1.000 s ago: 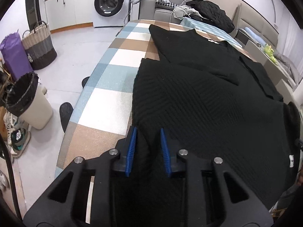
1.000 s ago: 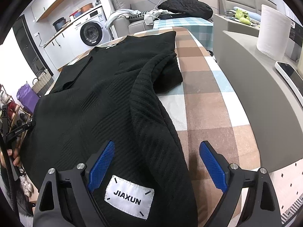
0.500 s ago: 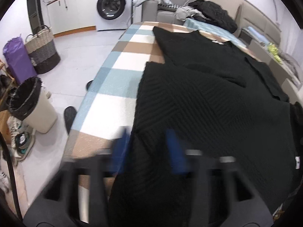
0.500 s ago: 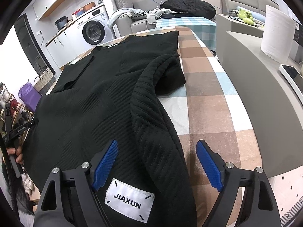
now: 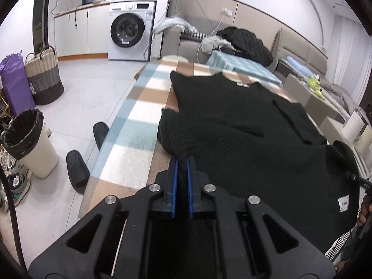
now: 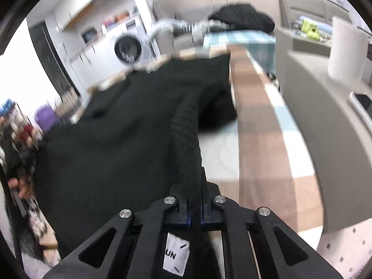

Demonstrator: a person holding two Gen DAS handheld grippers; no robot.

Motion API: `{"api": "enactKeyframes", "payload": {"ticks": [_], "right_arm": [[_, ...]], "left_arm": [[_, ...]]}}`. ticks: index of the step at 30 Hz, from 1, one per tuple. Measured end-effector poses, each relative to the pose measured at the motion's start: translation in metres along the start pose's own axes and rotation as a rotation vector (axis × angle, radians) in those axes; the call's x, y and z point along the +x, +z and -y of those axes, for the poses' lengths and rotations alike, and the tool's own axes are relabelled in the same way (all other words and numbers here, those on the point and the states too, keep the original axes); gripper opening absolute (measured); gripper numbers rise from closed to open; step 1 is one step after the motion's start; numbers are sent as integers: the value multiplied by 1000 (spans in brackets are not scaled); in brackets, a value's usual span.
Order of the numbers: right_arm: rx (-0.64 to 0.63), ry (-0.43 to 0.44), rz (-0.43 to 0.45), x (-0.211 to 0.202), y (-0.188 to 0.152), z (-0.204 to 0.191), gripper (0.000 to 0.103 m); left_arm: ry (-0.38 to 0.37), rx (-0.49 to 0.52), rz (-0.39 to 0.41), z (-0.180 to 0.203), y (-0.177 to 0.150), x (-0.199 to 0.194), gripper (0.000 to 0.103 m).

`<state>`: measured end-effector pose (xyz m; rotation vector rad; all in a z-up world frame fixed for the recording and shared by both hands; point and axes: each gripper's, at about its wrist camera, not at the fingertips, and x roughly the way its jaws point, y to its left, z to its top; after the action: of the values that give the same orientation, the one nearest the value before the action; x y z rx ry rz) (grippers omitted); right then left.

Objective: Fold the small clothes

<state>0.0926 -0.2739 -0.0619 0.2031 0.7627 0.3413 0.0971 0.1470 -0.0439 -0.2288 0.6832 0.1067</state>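
A black knit sweater (image 5: 244, 134) lies spread over a checked table (image 5: 139, 114). My left gripper (image 5: 182, 162) is shut on the sweater's near left hem corner, lifted a little off the table. My right gripper (image 6: 194, 186) is shut on the sweater's near right hem (image 6: 186, 134), with the white brand label (image 6: 175, 251) hanging just under the jaws. The same label shows at the far right of the left wrist view (image 5: 343, 203). A sleeve is folded across the body (image 6: 209, 107). The right wrist view is motion-blurred.
Left of the table stand a white bin with a black bag (image 5: 28, 144), a woven basket (image 5: 44, 81) and slippers (image 5: 76, 167). A washing machine (image 5: 130, 37) and a sofa with clothes (image 5: 241, 41) stand beyond. A grey counter with a paper roll (image 6: 346, 51) runs along the right.
Both grippers have shut on the sweater's near hem; the right one was wide open before. Both have risen and lifted the hem, and the cloth has drawn up toward the cameras.
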Motion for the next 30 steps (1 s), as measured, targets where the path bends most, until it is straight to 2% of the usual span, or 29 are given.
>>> {"api": "enactKeyframes", "payload": {"ticks": [3,4,5,9,12,16,22,25,27,28,29,30], "right_arm": [[93,82,134,-20,10,15,4],[120,74,180,-25,13,19,4],[135,65,199,-27,15,21,4],[208,134,283,-34,26,30,4],[200,131,268,-26,40,26,4],[231,79,242,-9,61,25,4],[287,-31,152,40,91,31,4],[310,-55,120,61,98,41,6],[320,-79,71,74,100,47,11],[322,-88,52,77,99,50,17],[322,-103,44,77,97,53,32],[326,-116,44,77,96,57,41]], "left_arm": [[-15,-7,19,0,3,-8,5],[-16,-13,25,0,5,-9,5],[-15,-16,29,0,6,-9,5],[-8,-51,50,-5,16,-7,5],[-1,-63,55,-8,27,3,5],[4,-84,48,-9,41,26,5],[27,-94,-17,-9,48,68,5],[38,-104,-54,-10,49,88,6],[57,-114,-83,-12,47,97,11],[63,-118,-95,-13,46,100,21],[79,-123,-114,-15,45,103,38],[82,-134,-124,-18,44,106,48]]}}
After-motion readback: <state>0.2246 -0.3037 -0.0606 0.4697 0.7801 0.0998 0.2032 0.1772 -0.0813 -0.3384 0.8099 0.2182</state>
